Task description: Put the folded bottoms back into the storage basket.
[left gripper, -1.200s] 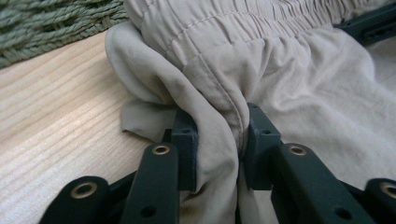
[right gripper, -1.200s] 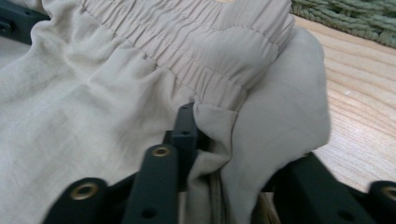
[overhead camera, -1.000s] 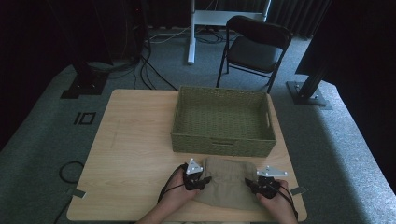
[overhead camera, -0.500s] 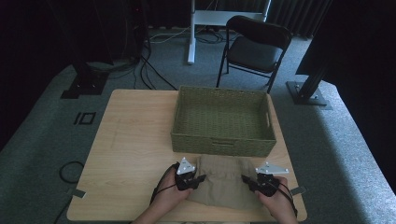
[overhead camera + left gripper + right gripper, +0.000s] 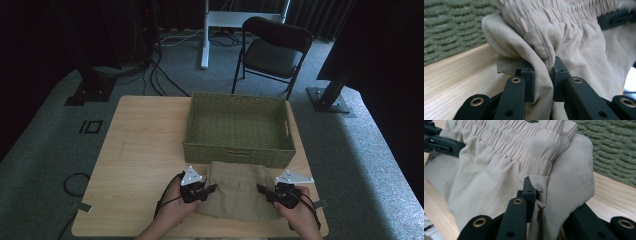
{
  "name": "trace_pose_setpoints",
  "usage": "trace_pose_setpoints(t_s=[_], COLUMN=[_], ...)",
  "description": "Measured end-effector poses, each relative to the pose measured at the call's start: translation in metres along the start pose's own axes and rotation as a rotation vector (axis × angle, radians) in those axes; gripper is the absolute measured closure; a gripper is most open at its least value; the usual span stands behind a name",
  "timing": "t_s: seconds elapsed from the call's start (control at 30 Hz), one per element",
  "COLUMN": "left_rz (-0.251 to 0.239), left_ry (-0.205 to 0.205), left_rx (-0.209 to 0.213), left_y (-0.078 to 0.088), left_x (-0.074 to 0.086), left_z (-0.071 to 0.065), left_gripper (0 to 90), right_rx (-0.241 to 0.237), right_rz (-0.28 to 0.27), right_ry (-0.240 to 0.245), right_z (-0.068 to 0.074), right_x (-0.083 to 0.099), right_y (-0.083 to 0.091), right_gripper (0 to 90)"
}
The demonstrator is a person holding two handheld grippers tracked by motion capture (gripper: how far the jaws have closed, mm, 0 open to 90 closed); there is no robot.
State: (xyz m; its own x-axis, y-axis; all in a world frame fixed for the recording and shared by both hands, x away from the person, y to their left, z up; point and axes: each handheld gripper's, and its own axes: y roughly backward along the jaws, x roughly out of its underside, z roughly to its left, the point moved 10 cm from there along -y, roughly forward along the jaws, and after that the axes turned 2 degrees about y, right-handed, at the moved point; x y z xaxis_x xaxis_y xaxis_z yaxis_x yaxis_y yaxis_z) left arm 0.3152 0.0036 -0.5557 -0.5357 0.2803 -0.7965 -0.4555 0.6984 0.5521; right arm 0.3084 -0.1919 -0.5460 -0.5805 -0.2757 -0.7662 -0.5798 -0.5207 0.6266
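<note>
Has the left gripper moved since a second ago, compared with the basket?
Yes. The left gripper, shut on the beige garment, has drawn back from the basket toward the table's near edge.

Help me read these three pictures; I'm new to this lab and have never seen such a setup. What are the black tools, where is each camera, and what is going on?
A person sits at a wooden table and holds a two-jaw hand tool in each hand: the left gripper and the right gripper.

The wide picture comes from a fixed camera above, looking forward and down. The two close-ups come from small cameras riding on the grippers, looking along their black jaws.

On the table stands a green woven basket with nothing showing inside. In front of it is a beige cloth with a gathered elastic band, probably folded shorts. Each gripper is shut on one side of the cloth, left and right, pinching the fabric near that band.
</note>
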Motion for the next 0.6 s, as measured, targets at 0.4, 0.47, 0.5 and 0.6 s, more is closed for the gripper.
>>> trace_pose_setpoints(t_s=[0.4, 0.47, 0.5, 0.6], left_rz=[-0.056, -0.06, -0.063, -0.073], left_ry=[-0.015, -0.016, -0.02, -0.03], left_rx=[-0.004, -0.004, -0.003, -0.002], left_y=[0.015, 0.019, 0.02, 0.026], left_x=[-0.025, -0.029, -0.032, -0.041], left_z=[-0.002, -0.002, -0.002, -0.003], left_gripper=[78.2, 78.2, 78.2, 78.1], right_rx=[-0.023, -0.024, -0.032, -0.034], right_rz=[-0.039, -0.056, -0.056, -0.074], right_ry=[0.021, 0.024, 0.024, 0.039], right_z=[0.003, 0.004, 0.004, 0.005], right_x=[-0.024, -0.029, -0.032, -0.042], right_y=[0.014, 0.017, 0.018, 0.025], right_gripper=[78.3, 78.2, 78.2, 78.2])
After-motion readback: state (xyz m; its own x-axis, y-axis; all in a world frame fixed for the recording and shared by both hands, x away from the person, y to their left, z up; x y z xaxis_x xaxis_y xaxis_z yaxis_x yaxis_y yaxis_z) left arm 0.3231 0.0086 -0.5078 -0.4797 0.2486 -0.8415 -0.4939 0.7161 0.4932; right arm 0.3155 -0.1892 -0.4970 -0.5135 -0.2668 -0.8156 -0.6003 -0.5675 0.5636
